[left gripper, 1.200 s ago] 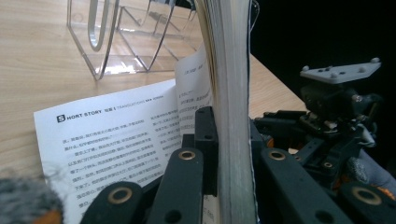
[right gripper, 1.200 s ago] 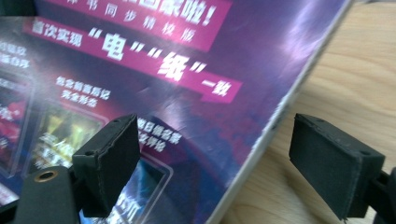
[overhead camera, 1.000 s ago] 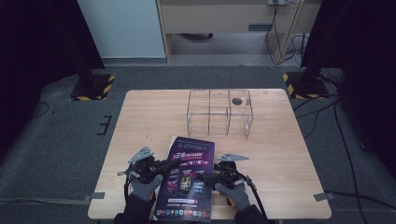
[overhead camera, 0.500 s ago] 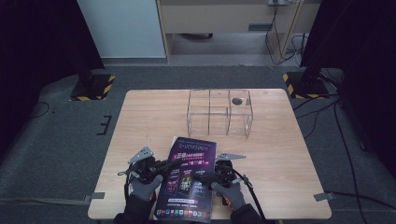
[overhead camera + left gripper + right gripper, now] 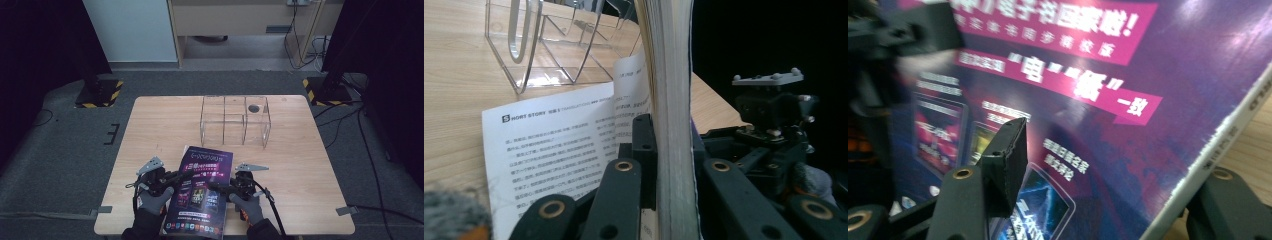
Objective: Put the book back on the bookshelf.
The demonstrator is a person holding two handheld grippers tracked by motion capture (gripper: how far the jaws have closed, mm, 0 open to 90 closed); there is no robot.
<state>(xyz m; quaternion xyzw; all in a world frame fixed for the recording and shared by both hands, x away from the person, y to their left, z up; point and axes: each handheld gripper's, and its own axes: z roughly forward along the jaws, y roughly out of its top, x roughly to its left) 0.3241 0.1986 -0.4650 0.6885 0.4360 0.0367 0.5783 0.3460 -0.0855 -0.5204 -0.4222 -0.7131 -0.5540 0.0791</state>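
A magazine (image 5: pixel 200 192) with a purple cover lies on the near part of the wooden table (image 5: pixel 310 165), well in front of the clear plastic organizer (image 5: pixel 235 121) that stands toward the table's far edge. The left gripper (image 5: pixel 176 176) sits at the magazine's left side, held by a gloved hand (image 5: pixel 152 199); in the left gripper view its jaws are clamped tight on the thick stack of pages (image 5: pixel 671 125), which rises upright between them, while one loose printed page (image 5: pixel 559 150) lies flat on the table beside the stack. The right gripper (image 5: pixel 220 189) sits at the magazine's right side, in the other gloved hand (image 5: pixel 248 207). Its jaws have just been closing, and the right gripper view shows the magazine's right edge between them: one jaw lies over the purple cover (image 5: pixel 1088 100) and the other is under the spine edge, though whether the pads press on it yet cannot be told.
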